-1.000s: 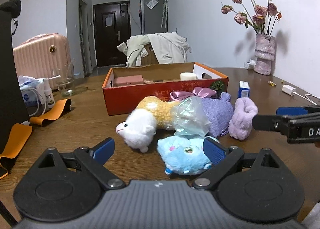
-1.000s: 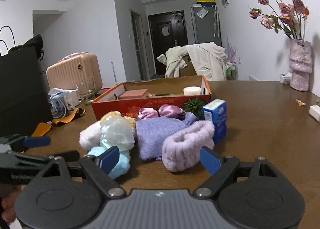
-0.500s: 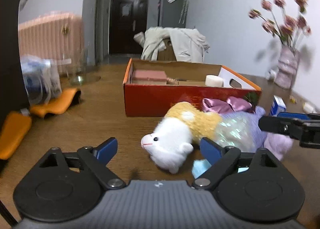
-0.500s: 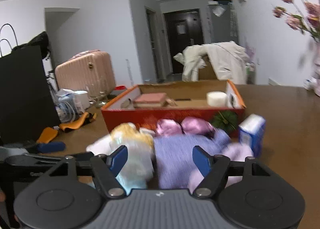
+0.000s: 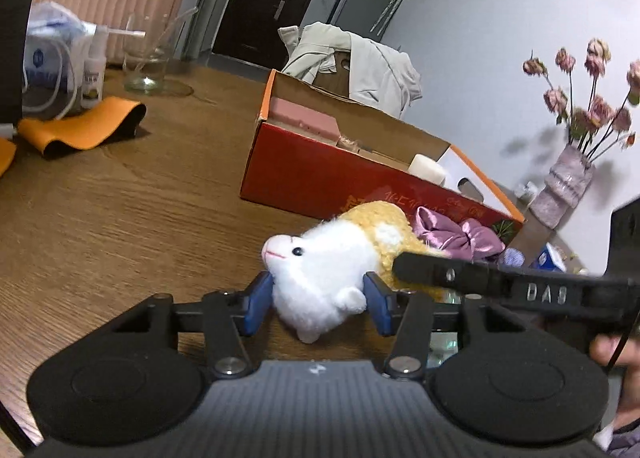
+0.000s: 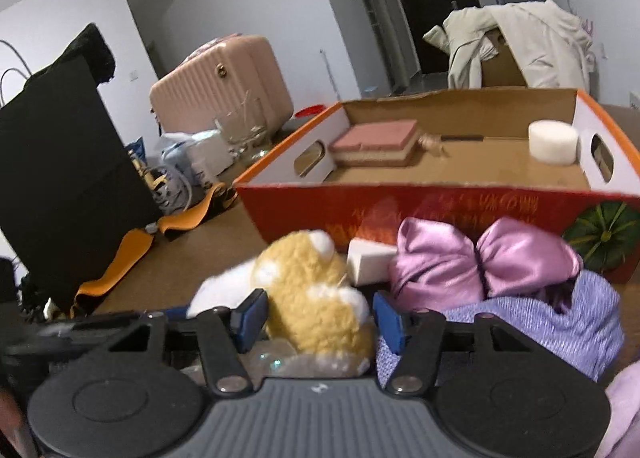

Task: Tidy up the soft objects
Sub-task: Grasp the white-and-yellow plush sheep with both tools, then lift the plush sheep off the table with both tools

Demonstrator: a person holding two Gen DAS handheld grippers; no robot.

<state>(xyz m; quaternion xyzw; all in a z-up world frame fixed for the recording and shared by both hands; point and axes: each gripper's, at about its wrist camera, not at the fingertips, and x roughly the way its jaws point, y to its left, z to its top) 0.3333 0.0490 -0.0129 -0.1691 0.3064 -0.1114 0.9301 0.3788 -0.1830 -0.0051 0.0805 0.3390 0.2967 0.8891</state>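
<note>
A white and yellow plush animal (image 5: 332, 258) lies on the wooden table in front of the orange box (image 5: 320, 173). My left gripper (image 5: 318, 300) is shut on its white head, both blue pads touching it. My right gripper (image 6: 320, 316) is shut on its yellow body (image 6: 312, 298); one finger (image 5: 460, 278) crosses the left wrist view. A pink satin bow (image 6: 480, 258) and a purple knit cloth (image 6: 552, 322) lie to the right of the plush. Clear plastic (image 6: 280, 358) shows under the right gripper.
The box (image 6: 440, 197) holds a pink block (image 6: 376, 137) and a white round piece (image 6: 554, 141). A white block (image 6: 368, 264) lies before it. An orange strap (image 5: 84, 129), a glass (image 5: 148, 57) and a bottle stand left. A vase of dried roses (image 5: 568, 185) stands right.
Both grippers moved forward and closed on the plush animal, left on the head, right on the body. The blue plush has left both views.
</note>
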